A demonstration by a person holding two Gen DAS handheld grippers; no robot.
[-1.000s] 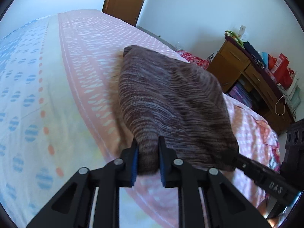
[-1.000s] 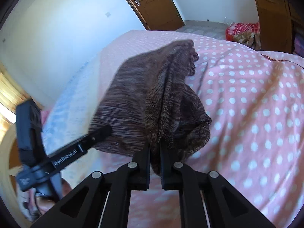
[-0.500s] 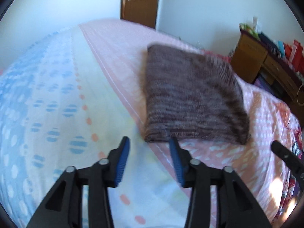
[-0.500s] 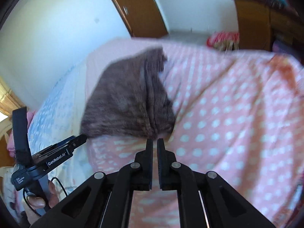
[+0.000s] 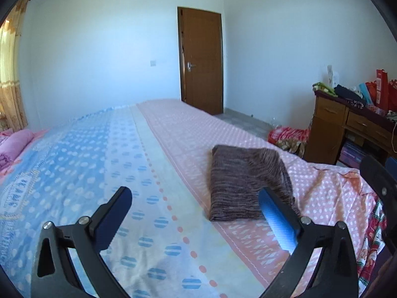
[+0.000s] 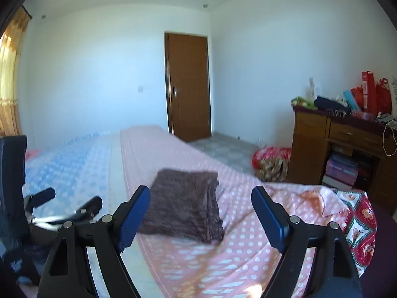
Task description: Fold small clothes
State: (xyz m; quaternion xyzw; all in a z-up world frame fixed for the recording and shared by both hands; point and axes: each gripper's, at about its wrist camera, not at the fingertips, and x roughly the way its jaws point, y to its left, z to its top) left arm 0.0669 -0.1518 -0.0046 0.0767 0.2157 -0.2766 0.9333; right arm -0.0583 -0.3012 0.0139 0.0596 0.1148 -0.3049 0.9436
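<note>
A brown striped knit garment (image 5: 245,183) lies folded flat on the pink dotted part of the bed; it also shows in the right wrist view (image 6: 184,206). My left gripper (image 5: 196,198) is open wide and empty, held above the bed and back from the garment. My right gripper (image 6: 201,200) is open wide and empty, also raised and back from the garment. The left gripper shows at the lower left of the right wrist view (image 6: 69,208).
The bed (image 5: 86,173) has a blue and pink dotted sheet with a pink pillow (image 5: 15,144) at far left. A wooden desk (image 5: 347,129) with bags stands at the right. A brown door (image 5: 202,62) is behind. A red bundle (image 6: 270,159) lies on the floor.
Both grippers let go of the brown garment, opened wide and pulled back and up. The garment now lies folded on the bed.
</note>
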